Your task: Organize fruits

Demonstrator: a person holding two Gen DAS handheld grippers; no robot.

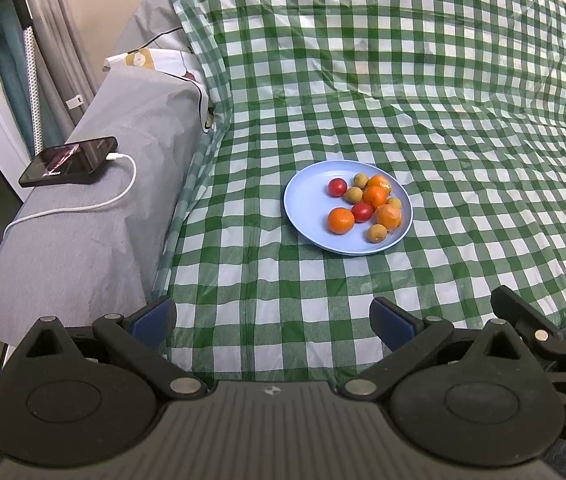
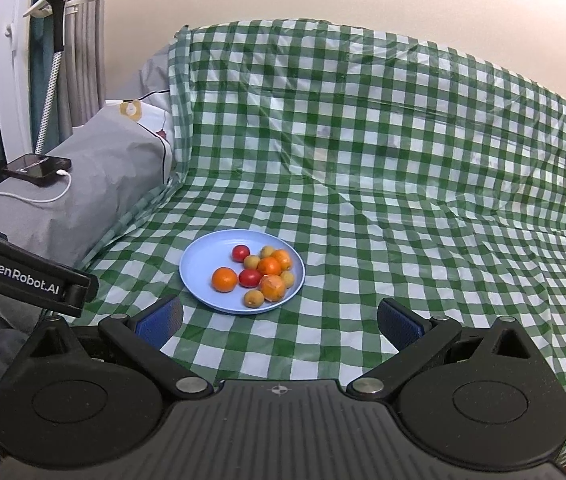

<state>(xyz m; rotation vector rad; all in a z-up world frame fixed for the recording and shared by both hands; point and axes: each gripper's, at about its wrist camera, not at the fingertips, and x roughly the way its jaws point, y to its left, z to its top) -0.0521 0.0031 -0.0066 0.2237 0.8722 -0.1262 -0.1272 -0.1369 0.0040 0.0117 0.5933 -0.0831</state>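
A light blue plate (image 1: pixel 307 200) lies on the green checked cloth and shows in the right wrist view too (image 2: pixel 203 260). On it lie several small fruits: oranges (image 1: pixel 340 220) (image 2: pixel 224 279), two red tomatoes (image 1: pixel 337 187) (image 2: pixel 240 253) and brownish-yellow round fruits (image 1: pixel 376 233) (image 2: pixel 253 299). My left gripper (image 1: pixel 273 320) is open and empty, well short of the plate. My right gripper (image 2: pixel 281 322) is open and empty, just in front of the plate's near rim. Part of the left gripper's body (image 2: pixel 27 276) shows at the left of the right wrist view.
The green checked cloth (image 1: pixel 443 140) covers a sofa seat and backrest. A grey-covered armrest (image 1: pixel 95 200) stands at the left, with a black phone (image 1: pixel 69 162) and its white charging cable (image 1: pixel 83 208) on it. A pillow (image 1: pixel 163 60) lies behind.
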